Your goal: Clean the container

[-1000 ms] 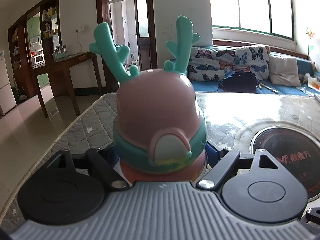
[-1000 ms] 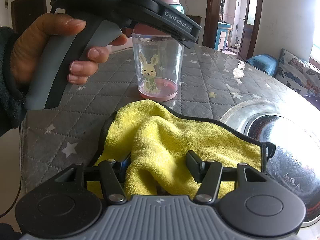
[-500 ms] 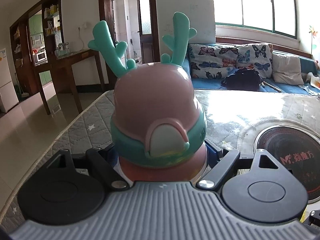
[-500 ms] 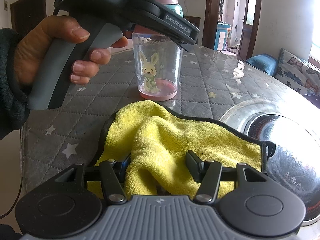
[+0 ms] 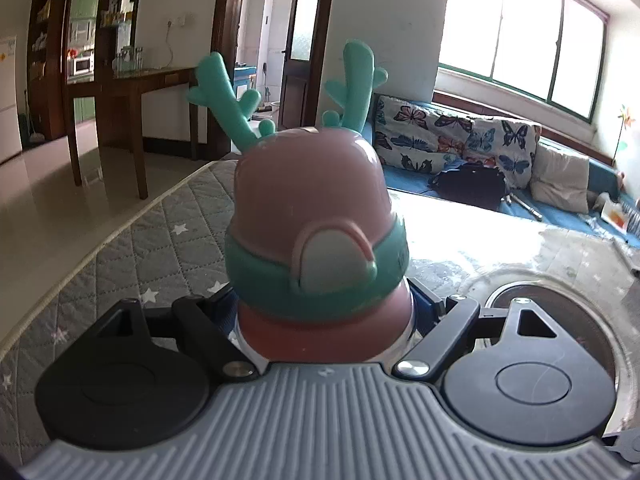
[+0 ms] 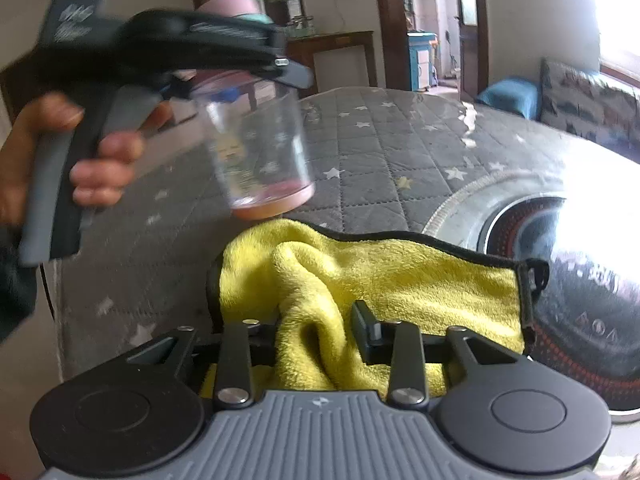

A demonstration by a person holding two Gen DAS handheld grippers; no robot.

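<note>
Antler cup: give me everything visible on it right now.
The cup has a clear plastic body printed with a cartoon rabbit, a pink base, and a domed pink lid with a teal band, a grey flip tab and two teal antlers. Lid is on. The left gripper clamps it just under the lid and holds it off the quilted table cover, tilted, base swung toward the yellow cloth. It is motion-blurred in the right wrist view. Only the gripper appears to touch it.

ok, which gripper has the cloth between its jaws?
The right gripper: its jaws are closing with a fold of the yellow cloth between them. The left gripper instead clamps the clear cup below its lid.
</note>
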